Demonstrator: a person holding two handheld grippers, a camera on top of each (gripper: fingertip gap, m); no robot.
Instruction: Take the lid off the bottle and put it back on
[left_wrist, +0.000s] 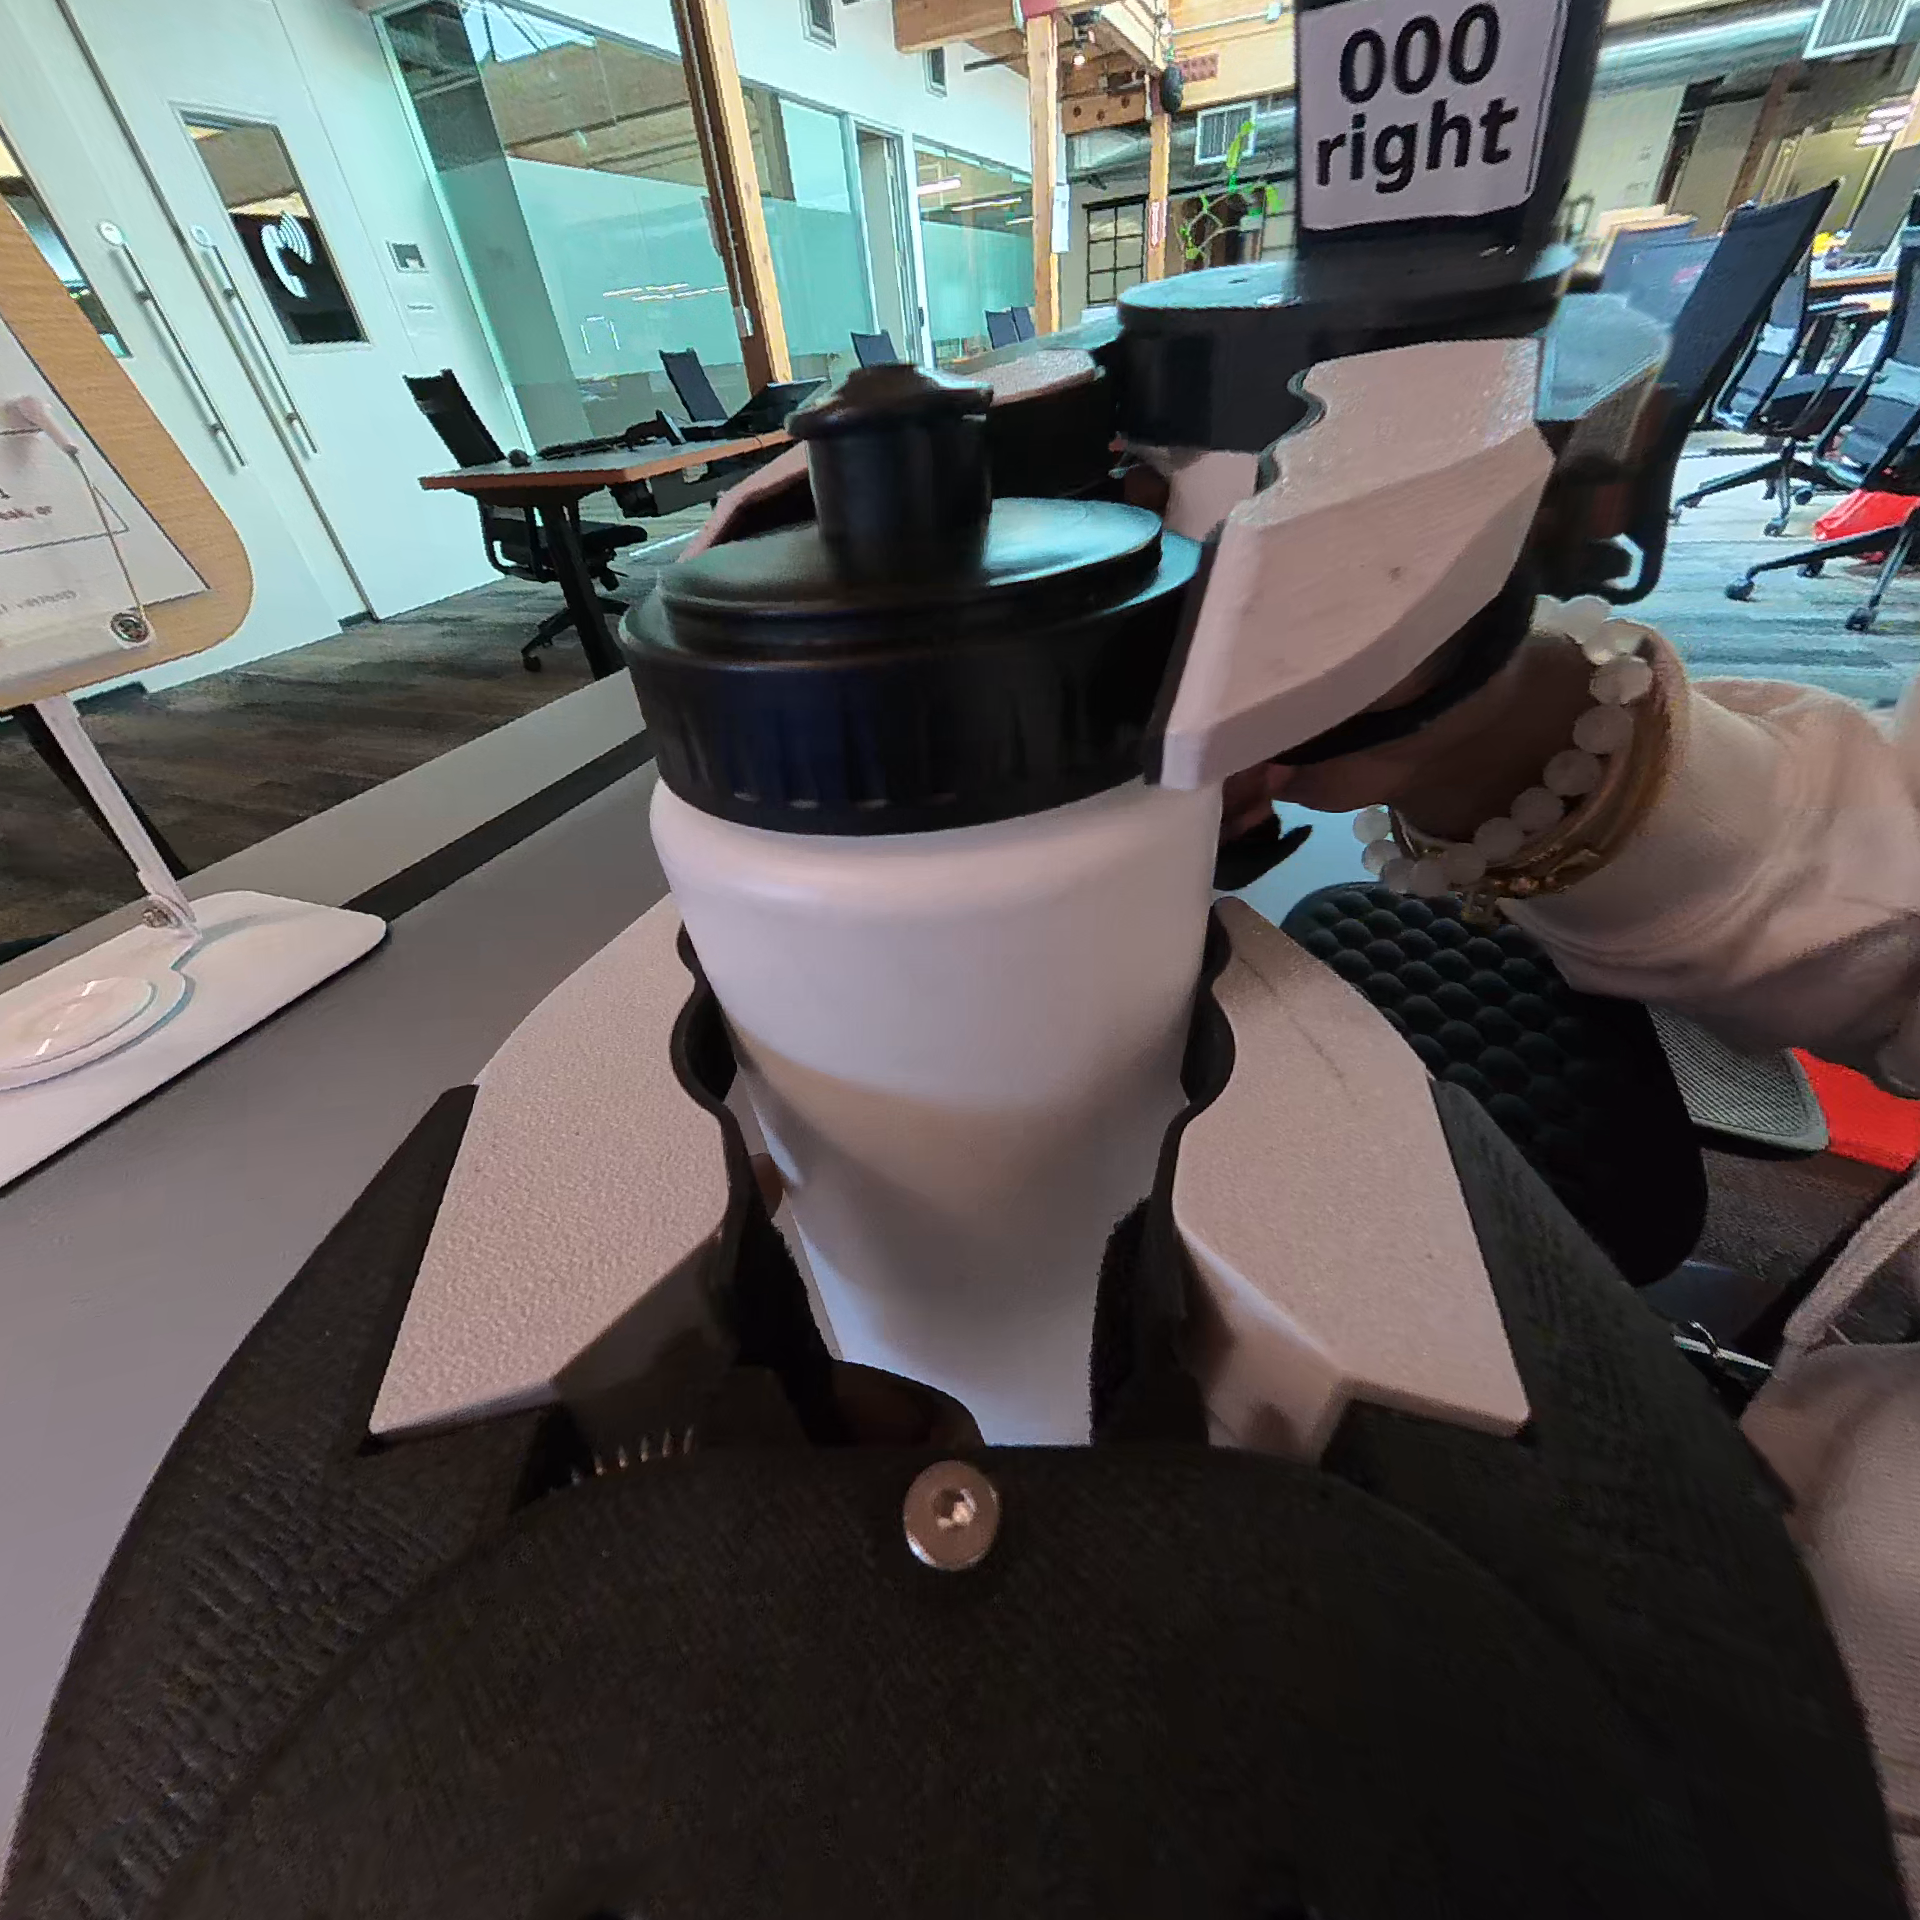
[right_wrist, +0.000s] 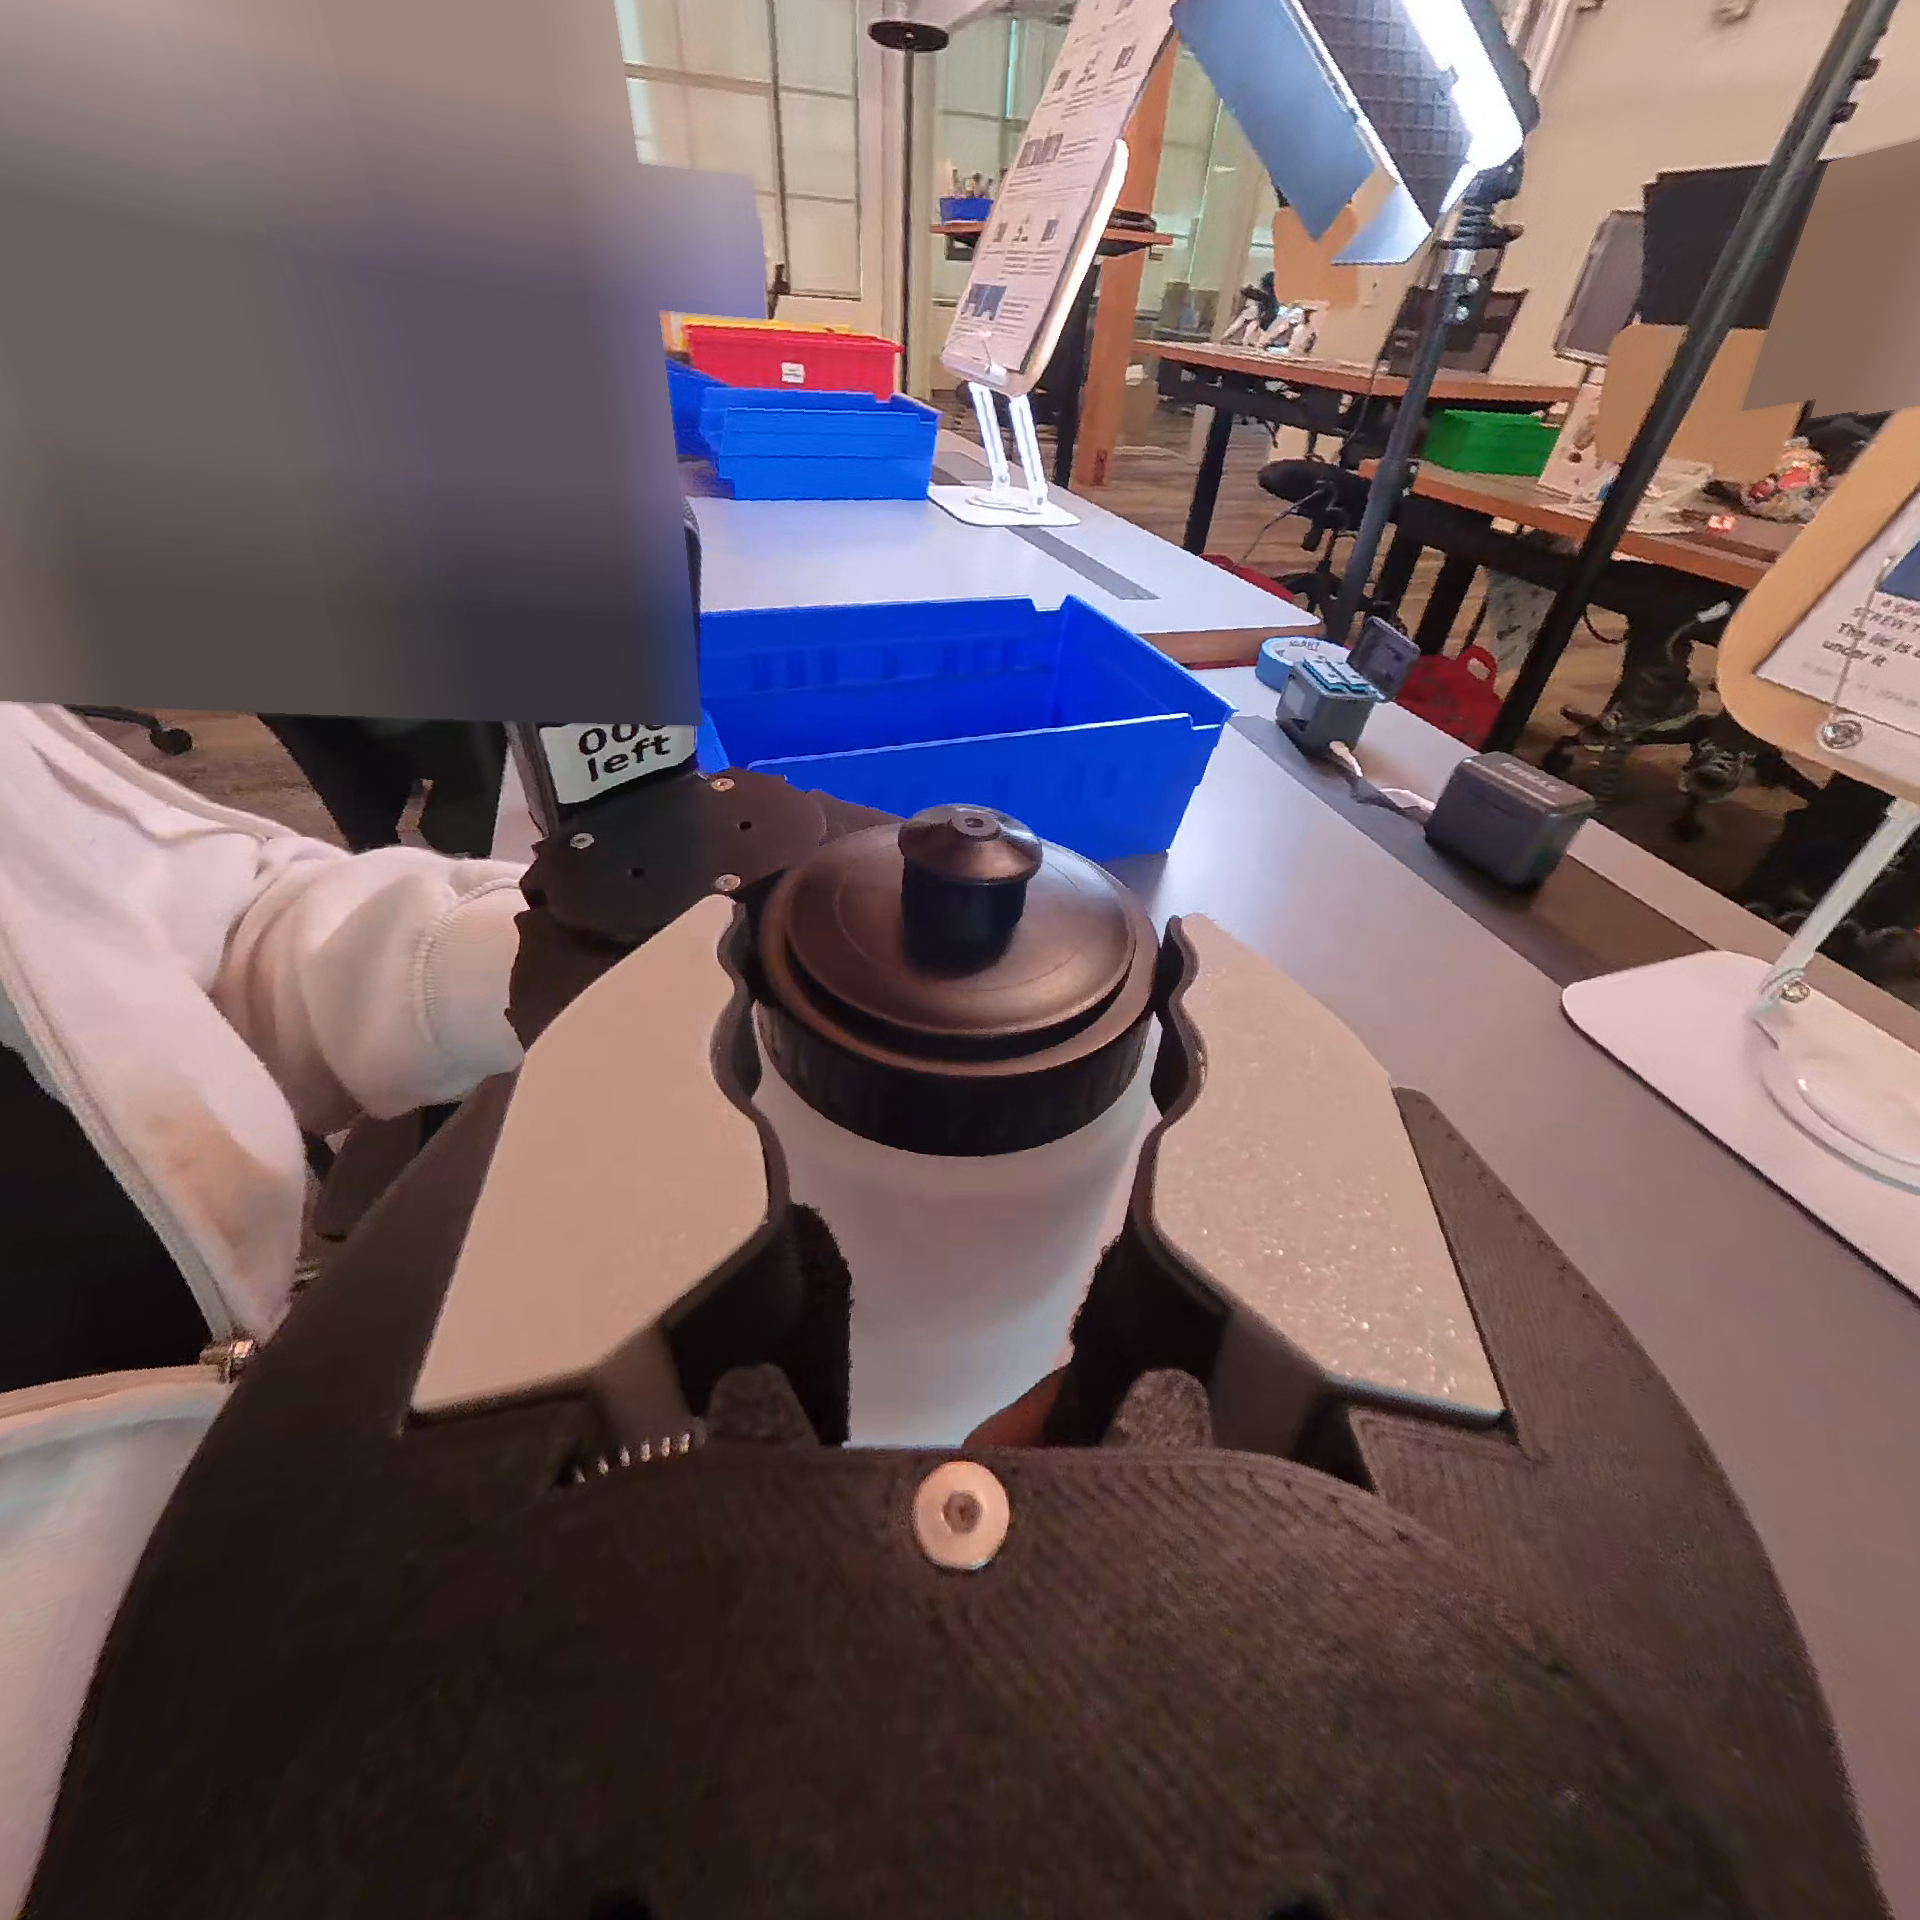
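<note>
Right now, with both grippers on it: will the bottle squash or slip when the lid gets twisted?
Bottle looks like smooth white plastic, so it may flex and spin under the left gripper. The lid has a ribbed rim, so it probably grips better. It is tall and narrow, so likely tippy if released.

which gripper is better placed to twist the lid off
Right. The right gripper has its fingers on either side of the black lid, while the left gripper clamps the white bottle body.

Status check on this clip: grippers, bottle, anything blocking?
Left gripper clamped on white bottle body. Right gripper closed around black lid, lid seated on the bottle. Nothing in the way; blue bin behind.
</note>
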